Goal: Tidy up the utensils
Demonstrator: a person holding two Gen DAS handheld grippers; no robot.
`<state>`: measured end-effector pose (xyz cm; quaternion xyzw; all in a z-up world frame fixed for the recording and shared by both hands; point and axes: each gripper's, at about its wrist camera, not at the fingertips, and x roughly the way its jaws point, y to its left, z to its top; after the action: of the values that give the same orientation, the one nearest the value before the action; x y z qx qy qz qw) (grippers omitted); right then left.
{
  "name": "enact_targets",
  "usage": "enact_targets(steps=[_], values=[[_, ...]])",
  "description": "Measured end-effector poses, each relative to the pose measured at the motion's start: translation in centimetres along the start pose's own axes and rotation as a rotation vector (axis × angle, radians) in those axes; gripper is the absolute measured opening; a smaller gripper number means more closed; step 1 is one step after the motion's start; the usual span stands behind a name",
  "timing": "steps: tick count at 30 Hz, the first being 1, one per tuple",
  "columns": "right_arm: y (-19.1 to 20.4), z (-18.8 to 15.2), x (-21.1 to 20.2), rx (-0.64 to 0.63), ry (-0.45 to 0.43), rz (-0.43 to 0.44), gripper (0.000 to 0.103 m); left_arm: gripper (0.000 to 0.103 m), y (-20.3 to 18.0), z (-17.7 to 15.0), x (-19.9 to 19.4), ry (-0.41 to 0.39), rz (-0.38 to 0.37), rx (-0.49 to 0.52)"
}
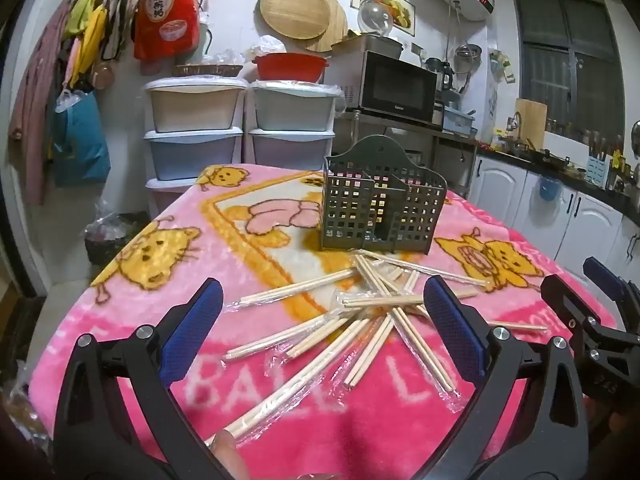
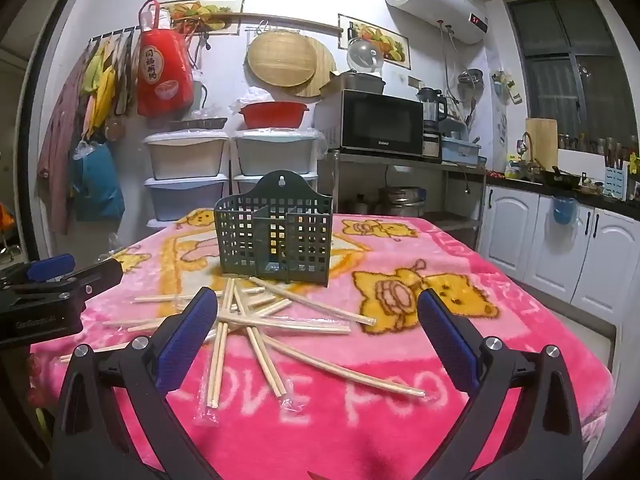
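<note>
Several wrapped pairs of wooden chopsticks [image 1: 360,320] [image 2: 248,320] lie scattered in a loose heap on the pink blanket [image 1: 340,412] [image 2: 320,420] that covers the table. Behind the heap stands a dark green perforated utensil holder [image 1: 380,204] [image 2: 276,232], upright, with dividers and nothing seen inside. My left gripper [image 1: 324,316] hovers above the near side of the heap, open, nothing between its blue pads. My right gripper [image 2: 318,320] is also open and empty over the heap's right part. It shows in the left wrist view at the right edge [image 1: 592,312].
Stacked plastic drawers [image 1: 196,132] [image 2: 188,176] stand behind the table's far left. A metal rack with a microwave [image 1: 396,84] [image 2: 376,124] is behind the holder. White kitchen cabinets [image 2: 560,248] run along the right. The left gripper's body [image 2: 48,296] juts in at the left edge.
</note>
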<state>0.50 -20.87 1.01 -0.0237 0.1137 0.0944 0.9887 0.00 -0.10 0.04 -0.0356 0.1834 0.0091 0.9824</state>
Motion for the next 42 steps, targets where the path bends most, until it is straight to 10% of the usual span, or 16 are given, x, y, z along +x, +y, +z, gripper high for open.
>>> enact_targets(steps=[42], values=[[0.3, 0.3, -0.9, -0.001, -0.015, 0.018, 0.097, 0.093, 0.3, 0.9, -0.3, -0.007, -0.013, -0.019]])
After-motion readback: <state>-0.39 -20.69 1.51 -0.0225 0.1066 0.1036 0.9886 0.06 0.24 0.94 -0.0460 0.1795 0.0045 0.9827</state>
